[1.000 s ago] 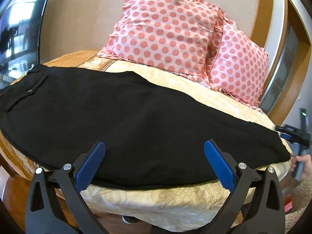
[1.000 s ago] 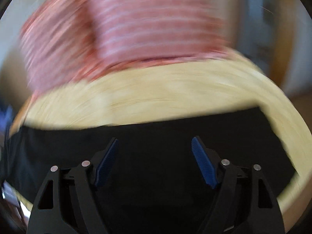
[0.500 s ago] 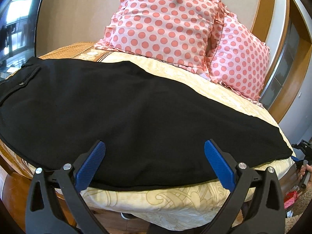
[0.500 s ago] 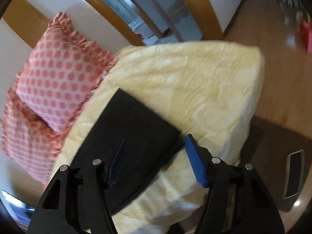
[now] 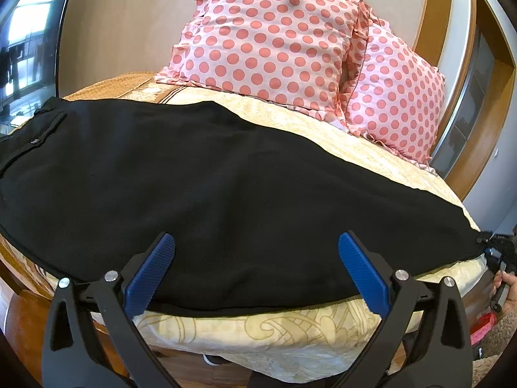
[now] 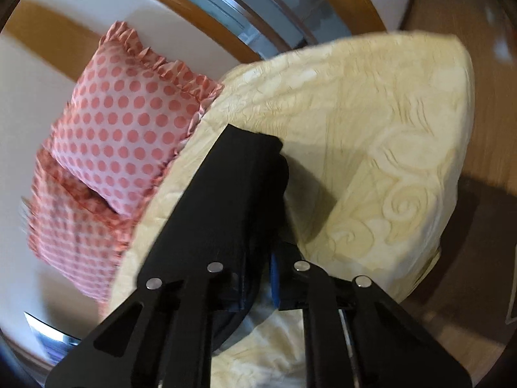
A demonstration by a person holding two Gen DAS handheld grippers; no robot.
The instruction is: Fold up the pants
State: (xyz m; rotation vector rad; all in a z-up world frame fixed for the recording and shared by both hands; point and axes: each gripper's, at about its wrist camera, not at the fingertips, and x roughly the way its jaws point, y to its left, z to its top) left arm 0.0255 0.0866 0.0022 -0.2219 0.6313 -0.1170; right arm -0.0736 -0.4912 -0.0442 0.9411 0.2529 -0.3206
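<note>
Nearest in the left wrist view, the left hand-held gripper [image 5: 257,271] hovered with its 2 blue pads spread wide and nothing between them, just above the near edge of the black pants [image 5: 206,187]. These lay flat and lengthwise across the bed [image 5: 290,333], waistband and pocket button toward the left, leg hems toward the right. At those hems the right hand-held gripper [image 6: 258,278] had its fingers drawn close together on the cloth, with the leg end [image 6: 239,177] lifted slightly off the cream bedspread.

The step in hand looked like the 1st fold: hem end taken up, ready to travel toward the waist. The next move probably called for the left hand-held gripper to pin or pinch the middle or waist while the right carried the hems across, keeping both layers aligned.

Farther back, 2 pink polka-dot pillows [image 5: 271,45] leaned against the headboard, well behind the pants and clear of the fold path. Beyond was a wood-framed wall panel [image 5: 465,74].
</note>
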